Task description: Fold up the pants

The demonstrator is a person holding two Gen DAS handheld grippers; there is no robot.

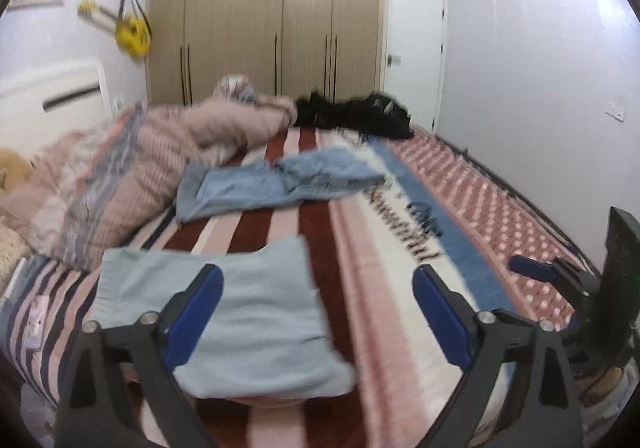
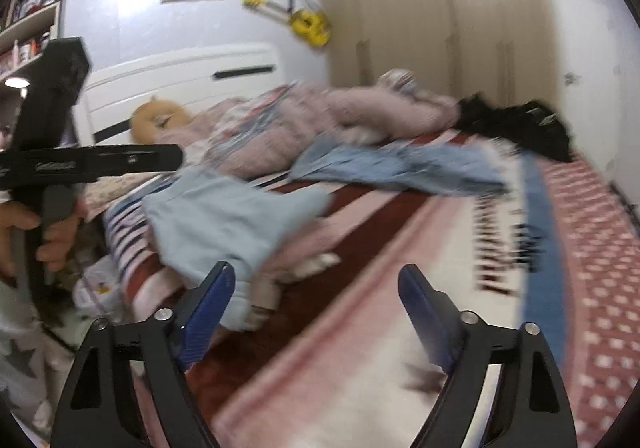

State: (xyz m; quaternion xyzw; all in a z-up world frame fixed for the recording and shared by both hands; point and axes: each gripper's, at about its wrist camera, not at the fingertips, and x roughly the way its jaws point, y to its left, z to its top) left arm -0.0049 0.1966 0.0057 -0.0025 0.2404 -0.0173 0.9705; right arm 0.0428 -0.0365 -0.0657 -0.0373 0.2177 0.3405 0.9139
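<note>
Status: both sets of jaws stand wide apart and hold nothing. My left gripper (image 1: 316, 312) hovers over a folded pale-blue garment (image 1: 248, 312) near the bed's (image 1: 400, 288) edge. My right gripper (image 2: 316, 312) hangs above the striped blanket (image 2: 360, 348). Unfolded denim pants (image 1: 280, 183) lie crumpled farther up the bed, well apart from both. Judged step: reaching for them. Next move requires advancing, then closing on the waistband.
</note>
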